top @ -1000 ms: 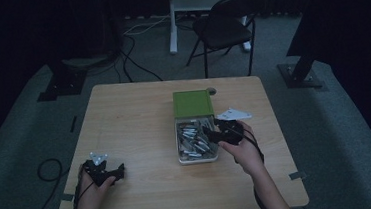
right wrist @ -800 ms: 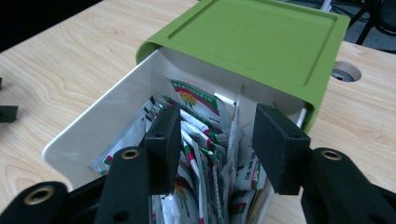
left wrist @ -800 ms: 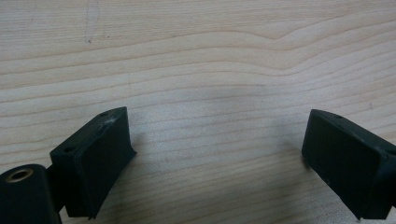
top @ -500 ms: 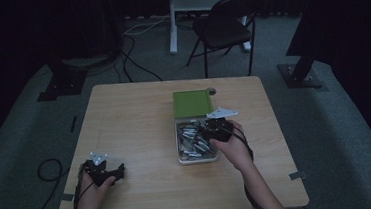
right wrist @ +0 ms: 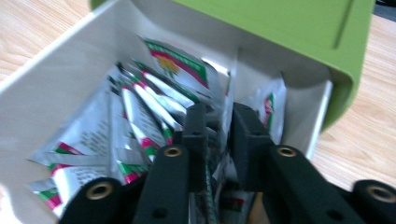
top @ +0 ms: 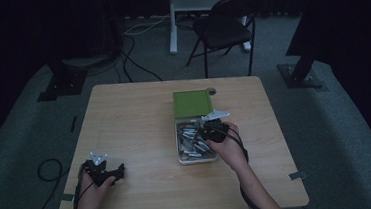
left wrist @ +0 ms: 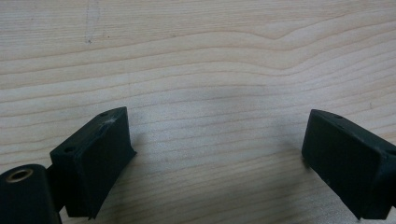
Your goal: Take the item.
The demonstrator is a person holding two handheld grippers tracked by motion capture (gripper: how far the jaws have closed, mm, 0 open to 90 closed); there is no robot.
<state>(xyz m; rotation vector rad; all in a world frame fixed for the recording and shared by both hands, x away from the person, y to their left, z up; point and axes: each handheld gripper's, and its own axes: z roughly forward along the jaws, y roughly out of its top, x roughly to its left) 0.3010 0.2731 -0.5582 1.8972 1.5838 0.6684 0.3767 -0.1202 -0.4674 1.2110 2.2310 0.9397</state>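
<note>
A white box (top: 179, 146) with a green lid (top: 192, 103) slid back lies on the table, holding several silver sachets (top: 190, 143) printed in green and red. My right gripper (top: 210, 132) dips into the box from its right side. In the right gripper view its jaws (right wrist: 219, 116) have just been closing and stand a narrow gap apart among the sachets (right wrist: 140, 112), with the edge of one sachet upright between them. The box wall (right wrist: 70, 70) and lid (right wrist: 280, 28) lie beyond. My left gripper (top: 111, 173) rests on the table near the front left, open (left wrist: 219, 119) over bare wood.
The wooden table (top: 134, 118) spreads between the two hands. A folding chair (top: 227, 26) and a white stand (top: 180, 4) are behind the table. Cables (top: 135, 63) run over the floor at the back left.
My right hand has moved left from beside the box to over it and sunk among the sachets. The left hand has stayed where it was.
</note>
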